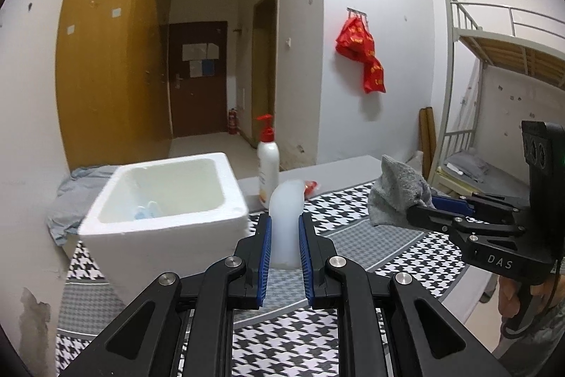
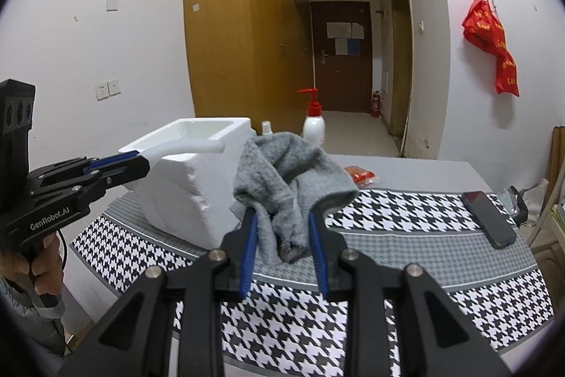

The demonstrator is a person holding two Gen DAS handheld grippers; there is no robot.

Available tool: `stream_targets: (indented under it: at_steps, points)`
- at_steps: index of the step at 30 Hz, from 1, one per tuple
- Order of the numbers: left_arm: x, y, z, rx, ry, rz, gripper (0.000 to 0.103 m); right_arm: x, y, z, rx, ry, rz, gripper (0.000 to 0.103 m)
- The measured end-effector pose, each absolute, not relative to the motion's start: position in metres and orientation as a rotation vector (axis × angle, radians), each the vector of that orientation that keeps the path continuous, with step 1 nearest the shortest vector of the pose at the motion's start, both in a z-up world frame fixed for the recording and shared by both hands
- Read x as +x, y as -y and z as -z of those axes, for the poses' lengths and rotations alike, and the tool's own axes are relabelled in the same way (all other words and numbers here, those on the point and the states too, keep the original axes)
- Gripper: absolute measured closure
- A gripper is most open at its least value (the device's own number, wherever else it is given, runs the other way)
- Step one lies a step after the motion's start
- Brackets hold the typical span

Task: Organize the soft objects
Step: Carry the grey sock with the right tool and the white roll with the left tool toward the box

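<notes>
Sock: grey knit sock (image 2: 289, 186) pinched between the blue pads of the right gripper (image 2: 282, 218), bunched over its fingertips and hanging down between them, clear of the cloth below.
White piece: pale, curved soft object (image 1: 285, 221) clamped between the pads of the left gripper (image 1: 285, 225), sticking up past its tips and bending over to the right.
Foam box: white foam box (image 1: 166, 200) just ahead-left of the left gripper, open on top, something pale blue (image 1: 146, 211) lying inside.
Right gripper from the left view: off to the right, level with the left one, sock leading.
Cloth: houndstooth tablecloth (image 2: 406, 221) under both grippers.
Beyond the tips: pump bottle (image 1: 267, 165) with a red top, red packet (image 2: 360, 174) near it.
Right of the right gripper: dark phone (image 2: 489, 218) flat on the cloth.
Hands: a hand (image 2: 24, 262) grips the left tool's handle.
</notes>
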State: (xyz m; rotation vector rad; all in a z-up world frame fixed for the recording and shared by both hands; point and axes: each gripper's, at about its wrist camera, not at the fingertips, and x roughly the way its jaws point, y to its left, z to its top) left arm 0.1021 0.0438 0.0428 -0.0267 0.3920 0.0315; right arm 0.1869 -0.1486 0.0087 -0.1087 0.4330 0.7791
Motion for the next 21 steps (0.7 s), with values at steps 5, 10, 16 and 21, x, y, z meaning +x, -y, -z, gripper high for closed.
stream_targets:
  at_steps: [5,10,16,21]
  points:
    - [0.093,-0.055,-0.046,-0.035,-0.379,-0.055,0.086,0.18,0.137,-0.012,-0.112,-0.421,-0.801,0.07]
    - [0.083,-0.068,-0.048,-0.047,-0.369,-0.081,0.086,0.175,0.124,-0.016,-0.114,-0.409,-0.834,0.07]
    - [0.071,-0.082,-0.05,-0.062,-0.358,-0.133,0.086,0.171,0.108,-0.02,-0.128,-0.403,-0.867,0.07]
    - [0.06,-0.093,-0.053,-0.067,-0.346,-0.175,0.086,0.168,0.093,-0.023,-0.14,-0.396,-0.897,0.07]
